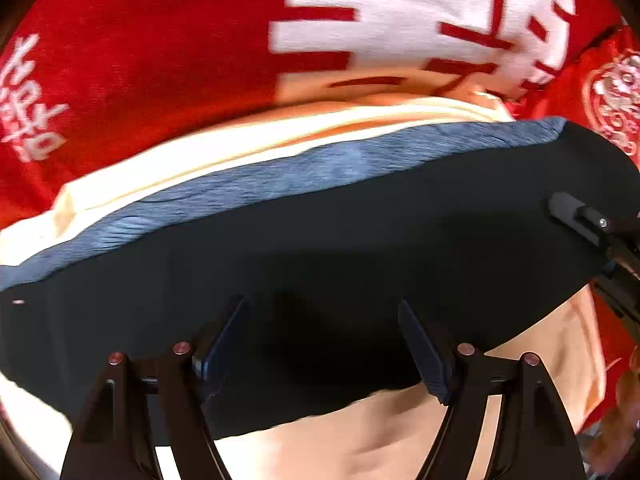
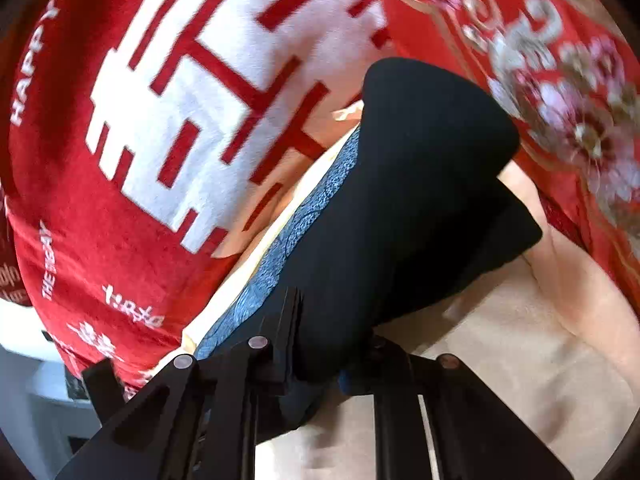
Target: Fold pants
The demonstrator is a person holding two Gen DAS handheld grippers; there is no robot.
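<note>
With the left gripper (image 1: 324, 344) jaws apart over the black pants (image 1: 360, 248) and the right gripper (image 2: 332, 360) clamped on their edge, a one-sided pull could skew the fold.

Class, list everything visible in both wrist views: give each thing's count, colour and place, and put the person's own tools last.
pants: one, black, lying across the cream sheet.
grey-blue cloth: one, showing along the pants' far edge.
cream sheet: one, under the pants.
red blanket: one, red with white characters, beyond the pants.
floral red cloth: one, at the far right.
left gripper: one, black, open over the pants.
right gripper: one, black, shut on the pants.
</note>
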